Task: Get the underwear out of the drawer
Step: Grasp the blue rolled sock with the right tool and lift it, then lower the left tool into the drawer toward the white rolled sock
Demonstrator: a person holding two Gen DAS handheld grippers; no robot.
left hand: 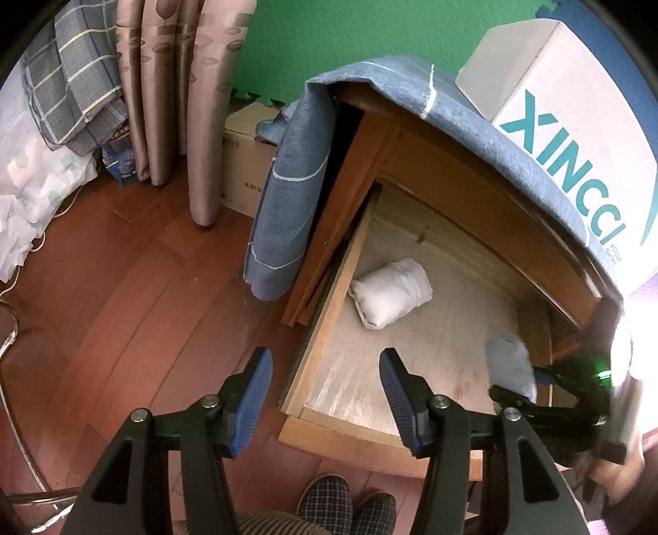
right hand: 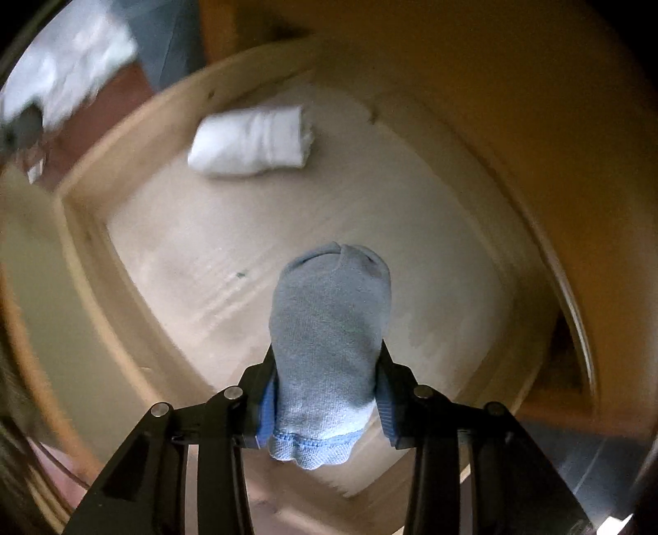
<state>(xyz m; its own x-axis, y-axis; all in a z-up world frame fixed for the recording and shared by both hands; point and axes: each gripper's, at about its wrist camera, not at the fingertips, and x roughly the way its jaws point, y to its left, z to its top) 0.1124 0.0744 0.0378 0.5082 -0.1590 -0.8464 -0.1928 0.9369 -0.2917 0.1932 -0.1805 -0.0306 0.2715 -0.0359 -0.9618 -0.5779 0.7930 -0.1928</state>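
underwear (right hand: 327, 329) | pale drawer floor (left hand: 432, 329) | wood flooring (left hand: 135, 267) | green wall, probably (left hand: 329, 37)

Between the blue pads of the black right claw (right hand: 327, 395) sits a pale grey-blue roll of underwear (right hand: 329, 329) with a brighter blue hem, over the beige floor of the honey-brown wooden drawer (right hand: 82, 230). Beyond it lies a plain white roll (right hand: 251, 142). Past the black left claw (left hand: 325, 395) hangs a denim-blue cloth (left hand: 288, 197) with thin white lines, under a white box (left hand: 575, 123) lettered in teal, against a green wall (left hand: 349, 37).
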